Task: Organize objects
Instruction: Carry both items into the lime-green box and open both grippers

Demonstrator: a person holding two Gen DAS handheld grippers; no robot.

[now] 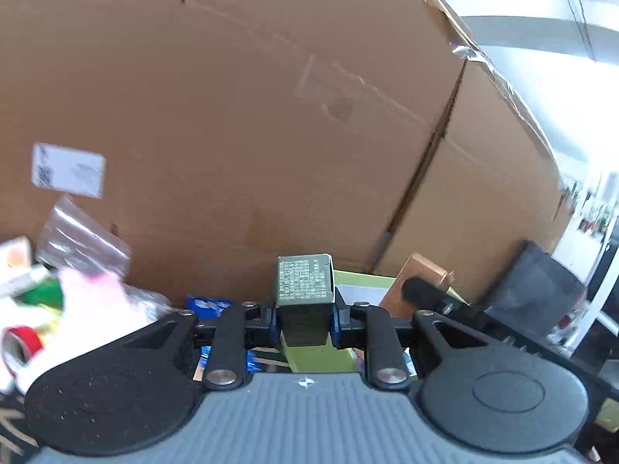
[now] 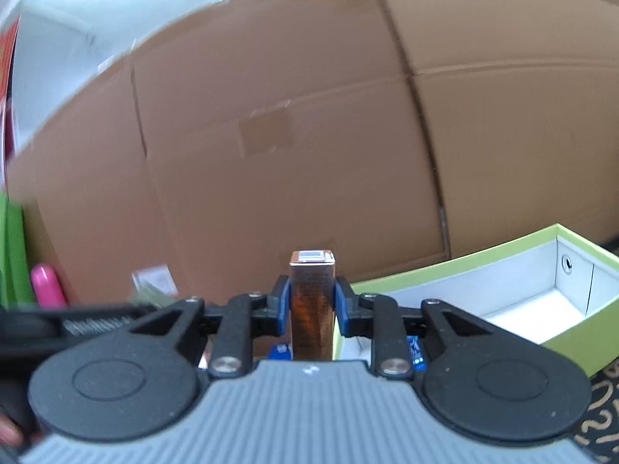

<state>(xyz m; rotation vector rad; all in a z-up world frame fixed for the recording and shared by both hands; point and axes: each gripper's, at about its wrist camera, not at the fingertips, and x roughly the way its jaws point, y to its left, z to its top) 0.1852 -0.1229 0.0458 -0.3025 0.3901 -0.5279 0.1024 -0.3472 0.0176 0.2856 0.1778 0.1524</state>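
Step in hand, by judgement: transport of two picked items toward the green-rimmed box (image 2: 557, 270). The left gripper (image 1: 305, 309) has its jaws clamped narrow on an olive carton (image 1: 305, 282), held clear of the clutter. The right gripper (image 2: 311, 309) has its jaws clamped on a copper-brown carton (image 2: 312, 297). The next move calls for lowering each carton into the open box, which lies near, right of the right gripper. A large cardboard box (image 1: 271, 116) stands close behind. A red tape roll (image 1: 23, 342) and a plastic bag (image 1: 83, 239) lie at left.
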